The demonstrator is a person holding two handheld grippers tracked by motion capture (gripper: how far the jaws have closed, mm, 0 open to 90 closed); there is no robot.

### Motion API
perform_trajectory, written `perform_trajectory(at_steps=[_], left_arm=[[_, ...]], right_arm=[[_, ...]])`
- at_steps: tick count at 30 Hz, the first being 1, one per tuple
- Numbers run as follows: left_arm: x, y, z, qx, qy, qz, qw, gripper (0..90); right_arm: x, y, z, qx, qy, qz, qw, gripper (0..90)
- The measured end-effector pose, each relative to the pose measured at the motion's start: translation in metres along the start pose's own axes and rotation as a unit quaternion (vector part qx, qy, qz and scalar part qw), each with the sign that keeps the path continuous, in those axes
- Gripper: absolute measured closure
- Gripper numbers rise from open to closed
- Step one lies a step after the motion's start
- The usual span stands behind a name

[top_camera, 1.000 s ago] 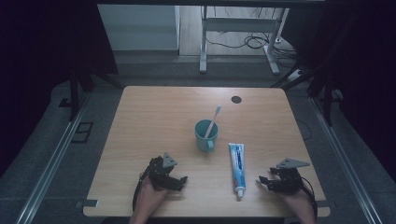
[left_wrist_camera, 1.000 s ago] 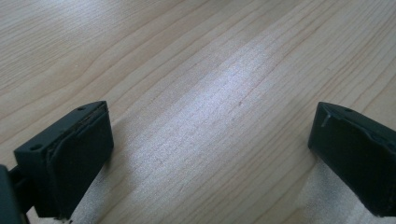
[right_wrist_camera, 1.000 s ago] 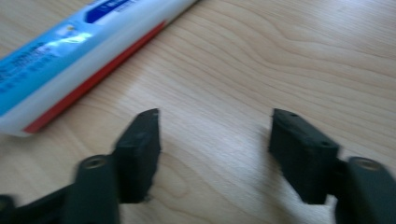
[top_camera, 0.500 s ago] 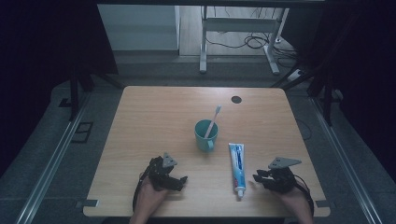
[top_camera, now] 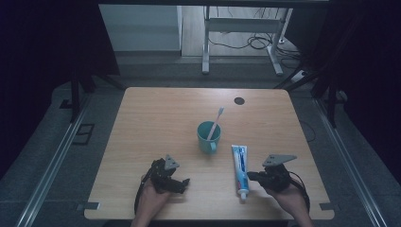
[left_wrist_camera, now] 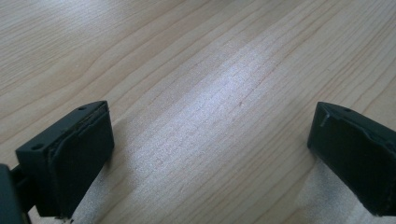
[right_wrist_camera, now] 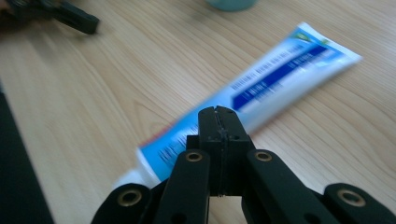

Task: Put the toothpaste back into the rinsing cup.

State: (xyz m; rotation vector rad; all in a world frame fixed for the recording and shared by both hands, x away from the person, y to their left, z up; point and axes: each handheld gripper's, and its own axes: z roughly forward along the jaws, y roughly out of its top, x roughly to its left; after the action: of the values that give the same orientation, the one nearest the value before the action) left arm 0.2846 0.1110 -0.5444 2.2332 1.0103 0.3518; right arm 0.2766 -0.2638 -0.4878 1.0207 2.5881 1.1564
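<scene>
A white and blue toothpaste tube (top_camera: pixel 240 166) lies lengthwise on the wooden table (top_camera: pixel 156 118), cap end toward the front edge. Left of its far end stands a teal cup (top_camera: pixel 208 137) with a white toothbrush (top_camera: pixel 217 120) leaning in it. My right gripper (top_camera: pixel 250 176) is shut with nothing in it, its tips right beside the tube's cap half. In the right gripper view the closed gripper (right_wrist_camera: pixel 218 116) points at the blurred tube (right_wrist_camera: pixel 280 79). My left gripper (top_camera: pixel 182 182) rests at the front left. It stands wide open (left_wrist_camera: pixel 210 144) over bare wood.
A small black round spot (top_camera: pixel 239 100) sits near the table's far edge. The cup's base (right_wrist_camera: pixel 231 3) and my left gripper (right_wrist_camera: pixel 70 16) appear at the top of the right gripper view. Beyond the table stand metal desk legs (top_camera: pixel 206 45) and floor cables.
My right gripper has slid left across the table to the side of the toothpaste tube. The left gripper, cup and tube have stayed put.
</scene>
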Motion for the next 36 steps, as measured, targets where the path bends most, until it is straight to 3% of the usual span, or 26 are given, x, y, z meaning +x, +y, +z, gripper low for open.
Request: perform_trajectory(at_steps=[10,16,19,25,36], left_arm=[[0.0,0.0,0.0,0.0,0.0,0.0,1.0,0.6],[0.0,0.0,0.0,0.0,0.0,0.0,1.0,0.6],[0.0,0.0,0.0,0.0,0.0,-0.001,1.0,0.6],[0.0,0.0,0.0,0.0,0.001,-0.001,1.0,0.7],[0.0,0.0,0.0,0.0,0.001,-0.002,1.0,0.7]], right_arm=[[0.016,0.014,0.026,0.02,0.022,-0.002,0.9996,89.3],[0.021,0.012,0.039,0.046,0.017,-0.004,0.9988,89.3],[0.022,0.009,0.041,0.049,0.026,-0.004,0.9985,89.3],[0.019,0.006,0.044,0.069,0.013,-0.007,0.9975,89.3],[0.008,-0.002,0.038,0.071,0.004,0.002,0.9974,86.7]])
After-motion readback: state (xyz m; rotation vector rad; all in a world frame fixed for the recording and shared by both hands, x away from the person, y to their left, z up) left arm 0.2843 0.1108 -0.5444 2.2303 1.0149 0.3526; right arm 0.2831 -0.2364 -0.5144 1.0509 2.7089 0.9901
